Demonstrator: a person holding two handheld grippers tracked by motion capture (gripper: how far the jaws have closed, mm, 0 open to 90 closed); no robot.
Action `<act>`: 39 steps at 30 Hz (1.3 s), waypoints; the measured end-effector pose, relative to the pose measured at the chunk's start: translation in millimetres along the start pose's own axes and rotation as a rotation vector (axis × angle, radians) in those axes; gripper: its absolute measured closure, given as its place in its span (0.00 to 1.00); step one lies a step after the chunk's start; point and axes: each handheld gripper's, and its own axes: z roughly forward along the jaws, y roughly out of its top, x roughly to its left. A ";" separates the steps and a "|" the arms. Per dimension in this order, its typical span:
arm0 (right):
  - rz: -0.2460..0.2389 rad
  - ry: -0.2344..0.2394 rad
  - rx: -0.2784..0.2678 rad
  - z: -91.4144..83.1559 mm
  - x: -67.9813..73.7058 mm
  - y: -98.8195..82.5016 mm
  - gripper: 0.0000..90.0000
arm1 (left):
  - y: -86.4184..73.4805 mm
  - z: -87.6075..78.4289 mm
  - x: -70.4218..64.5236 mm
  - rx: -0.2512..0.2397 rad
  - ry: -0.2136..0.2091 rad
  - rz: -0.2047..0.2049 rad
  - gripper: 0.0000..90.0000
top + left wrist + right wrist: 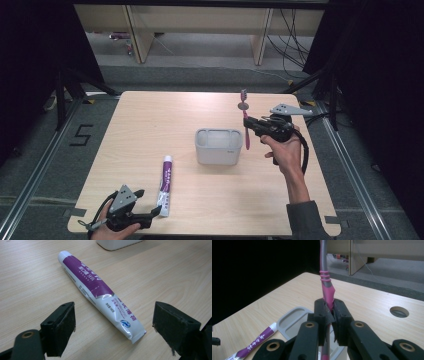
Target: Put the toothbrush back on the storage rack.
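We list: a pink and grey toothbrush (245, 122), upright, pinched between the right gripper (329, 312)'s jaws beside the grey plastic holder (218, 146) mid-surface. The left gripper (113, 325), jaws spread, frames a purple and white toothpaste tube (100, 290) near the front edge; its small print stays unreadable to us.

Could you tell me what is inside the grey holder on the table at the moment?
The grey holder looks empty in the high view; its floor is hidden by its walls. The toothbrush is clamped upright in the right gripper, beside it.
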 end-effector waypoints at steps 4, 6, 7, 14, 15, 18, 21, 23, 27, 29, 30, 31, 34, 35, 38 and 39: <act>0.012 -0.003 0.003 7.2 0.4 2.3 0.92 | 0.0 -0.1 -0.4 0.002 0.001 0.000 0.20; 0.012 0.001 0.006 10.1 0.6 3.2 0.92 | 0.2 -0.2 -0.2 0.002 0.002 0.000 0.20; 0.019 -0.003 0.008 11.8 1.6 4.5 0.92 | 0.2 -0.2 -0.3 0.002 0.002 -0.001 0.20; 0.011 -0.004 0.015 23.9 0.3 7.4 0.92 | 0.0 -0.1 -0.7 0.001 0.000 0.002 0.20; 0.016 -0.011 0.011 26.1 0.5 7.2 0.92 | 0.0 -0.2 -0.6 0.002 -0.001 0.003 0.20; 0.039 -0.007 0.030 31.4 -0.5 7.0 0.92 | 0.0 0.0 -0.8 0.002 -0.002 0.001 0.20; 0.026 -0.021 0.016 38.2 -3.9 5.6 0.92 | 0.0 -0.1 -1.1 0.002 -0.004 0.001 0.20; 0.046 -0.018 0.020 40.1 -4.7 5.2 0.92 | 0.0 0.1 -1.3 -0.002 -0.004 -0.002 0.20; 0.035 -0.021 0.025 44.8 -8.7 3.8 0.92 | 0.1 -0.2 -0.9 0.001 -0.003 0.002 0.20; 0.039 -0.025 0.027 46.5 -8.9 3.1 0.92 | -0.1 -0.1 -1.2 0.001 -0.004 0.001 0.20; 0.048 -0.022 0.030 47.4 -8.6 2.6 0.92 | -0.2 -0.1 -1.4 0.002 -0.004 0.002 0.20; 0.033 -0.033 0.030 49.4 -9.5 1.6 0.92 | -0.1 -0.1 -1.3 0.003 -0.004 0.003 0.20; 0.038 -0.031 0.036 52.7 -10.0 -0.2 0.92 | -0.2 -0.1 -1.2 0.004 -0.003 0.005 0.20; 0.020 -0.034 0.029 54.3 -11.2 -1.0 0.92 | -0.3 -0.1 -1.5 0.002 -0.006 0.003 0.20; 0.039 -0.037 0.036 56.1 -10.3 -3.2 0.92 | -0.1 -0.2 -1.2 0.004 -0.004 0.005 0.20; 0.048 -0.034 0.046 57.1 -10.5 -4.7 0.92 | -0.2 0.2 -1.9 -0.002 -0.007 -0.001 0.20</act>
